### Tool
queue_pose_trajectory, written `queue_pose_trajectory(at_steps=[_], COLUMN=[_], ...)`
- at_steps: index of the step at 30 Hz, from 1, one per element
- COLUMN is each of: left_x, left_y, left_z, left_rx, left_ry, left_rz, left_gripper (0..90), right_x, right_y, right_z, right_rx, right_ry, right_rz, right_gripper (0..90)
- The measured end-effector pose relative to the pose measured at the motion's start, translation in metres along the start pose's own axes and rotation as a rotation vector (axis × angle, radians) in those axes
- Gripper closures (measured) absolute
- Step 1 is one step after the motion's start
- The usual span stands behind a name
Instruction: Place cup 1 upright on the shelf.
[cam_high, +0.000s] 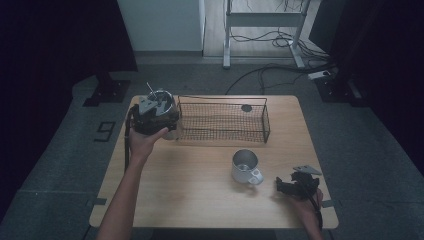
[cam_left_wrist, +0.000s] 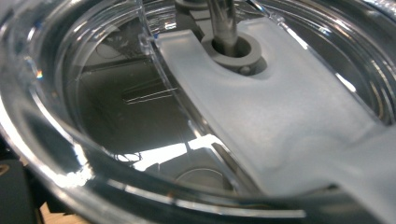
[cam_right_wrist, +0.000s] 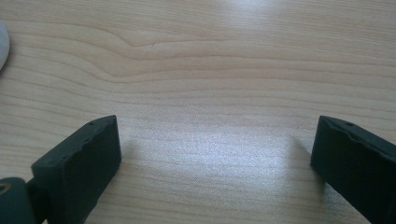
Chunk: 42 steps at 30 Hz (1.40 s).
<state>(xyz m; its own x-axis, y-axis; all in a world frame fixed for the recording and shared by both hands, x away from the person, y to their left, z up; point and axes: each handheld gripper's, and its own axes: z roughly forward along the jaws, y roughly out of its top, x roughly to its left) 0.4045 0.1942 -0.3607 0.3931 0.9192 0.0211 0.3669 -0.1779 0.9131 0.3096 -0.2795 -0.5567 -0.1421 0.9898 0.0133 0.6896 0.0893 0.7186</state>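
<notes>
The left gripper sits at the table's ten o'clock corner, beside the wire basket; its jaws are hidden behind a clear lidded cup pressed against the lens, so their state cannot be told. The right gripper rests at five o'clock, jaws wide apart over bare wood — the metal mug stands nearby.

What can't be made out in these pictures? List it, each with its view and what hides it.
- Left gripper, high view: hand and grey plate cover its jaws; open or shut unknown.
- Left gripper view: clear lidded cup too close; the grip on it cannot be seen.
- Wire basket, high view: small dark object too small to identify.
</notes>
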Motion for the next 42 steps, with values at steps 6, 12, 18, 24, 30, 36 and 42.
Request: queue_pose_trajectory(at_steps=[6, 12, 18, 24, 30, 36, 42], left_x=[-0.003, -0.009, -0.014, -0.017, -0.022, -0.022, -0.025], left_y=[0.004, 0.009, 0.014, 0.019, 0.025, 0.027, 0.029], left_z=[0.004, 0.008, 0.011, 0.011, 0.012, 0.019, 0.029], left_rx=[0.0, 0.0, -0.001, -0.002, -0.009, -0.006, -0.001], left_ry=[-0.002, -0.014, -0.021, -0.022, -0.028, -0.032, -0.04], left_rz=[-0.002, 0.006, 0.01, 0.01, 0.008, 0.002, 0.004], left_gripper=[4.0, 4.1, 4.0, 4.0, 4.0, 4.0, 4.0], right_x=[0.0, 0.0, 0.0, 0.0, 0.0, 0.0, 0.0], right_y=[0.0, 0.0, 0.0, 0.0, 0.0, 0.0, 0.0], right_z=[0.0, 0.0, 0.0, 0.0, 0.0, 0.0, 0.0], right_rx=[-0.001, -0.001, -0.001, 0.0, -0.001, -0.001, 0.0], right_ry=[0.0, 0.0, 0.0, 0.0, 0.0, 0.0, 0.0], right_rz=[0.0, 0.0, 0.0, 0.0, -0.001, 0.0, 0.001], right_gripper=[1.3, 1.3, 1.3, 1.3, 1.3, 1.3, 1.3])
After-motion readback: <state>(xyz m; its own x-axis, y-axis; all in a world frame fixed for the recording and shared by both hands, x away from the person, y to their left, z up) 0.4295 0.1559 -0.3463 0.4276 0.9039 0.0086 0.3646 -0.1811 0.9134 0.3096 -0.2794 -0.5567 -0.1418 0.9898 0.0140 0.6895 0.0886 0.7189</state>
